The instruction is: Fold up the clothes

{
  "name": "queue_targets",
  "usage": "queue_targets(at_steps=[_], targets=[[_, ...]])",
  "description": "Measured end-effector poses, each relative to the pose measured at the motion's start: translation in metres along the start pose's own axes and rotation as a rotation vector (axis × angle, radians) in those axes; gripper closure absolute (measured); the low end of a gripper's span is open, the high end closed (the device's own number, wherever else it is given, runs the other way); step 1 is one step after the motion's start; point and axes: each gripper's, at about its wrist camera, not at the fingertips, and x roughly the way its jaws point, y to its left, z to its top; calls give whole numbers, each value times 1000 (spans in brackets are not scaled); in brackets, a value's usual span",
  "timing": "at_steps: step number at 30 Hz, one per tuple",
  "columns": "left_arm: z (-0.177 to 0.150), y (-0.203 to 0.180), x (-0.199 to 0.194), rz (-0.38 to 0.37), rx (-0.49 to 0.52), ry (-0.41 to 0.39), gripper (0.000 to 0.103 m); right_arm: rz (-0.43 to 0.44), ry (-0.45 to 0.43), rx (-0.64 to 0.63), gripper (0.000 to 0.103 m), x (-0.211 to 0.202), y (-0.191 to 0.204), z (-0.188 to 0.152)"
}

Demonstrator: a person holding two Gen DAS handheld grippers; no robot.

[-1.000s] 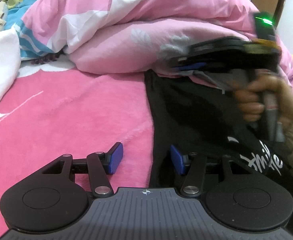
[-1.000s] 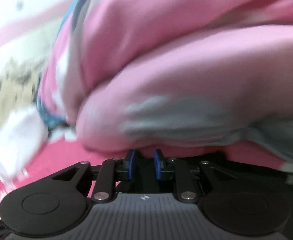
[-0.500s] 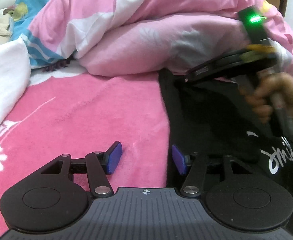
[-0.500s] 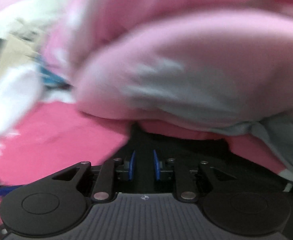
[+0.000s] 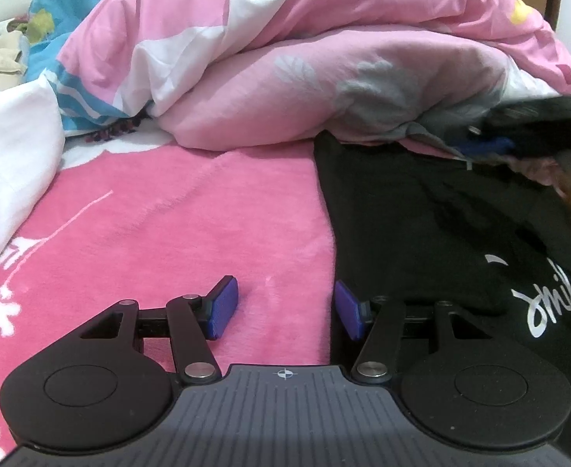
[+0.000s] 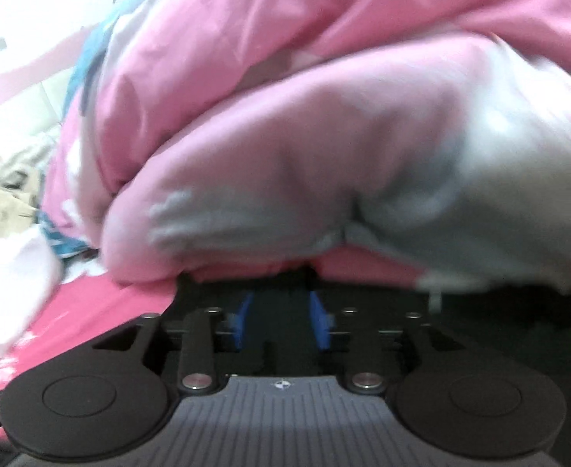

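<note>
Now our right gripper (image 6: 281, 321) has just been opening, nothing pinched; spread left gripper (image 5: 285, 309) should clamp the black shirt (image 5: 402, 214) hem squarely.

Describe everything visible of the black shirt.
The black shirt is soft dark fabric with white script lettering near its right side, lying mostly flat on the pink blanket. Its far edge tucks under the pink duvet. The left gripper's right finger overlaps its near left edge.
</note>
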Motion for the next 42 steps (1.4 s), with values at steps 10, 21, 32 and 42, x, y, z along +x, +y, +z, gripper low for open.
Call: queue_targets(at_steps=[10, 21, 32, 42], targets=[[-1, 0, 2, 6, 22, -3, 48, -33, 138, 187, 66, 21, -24, -18], [-1, -1, 1, 9, 27, -2, 48, -134, 49, 106, 103, 11, -6, -24], [1, 2, 2, 5, 23, 3, 48, -244, 43, 131, 101, 20, -14, -33], [3, 4, -1, 8, 23, 4, 48, 7, 32, -321, 80, -45, 62, -63]])
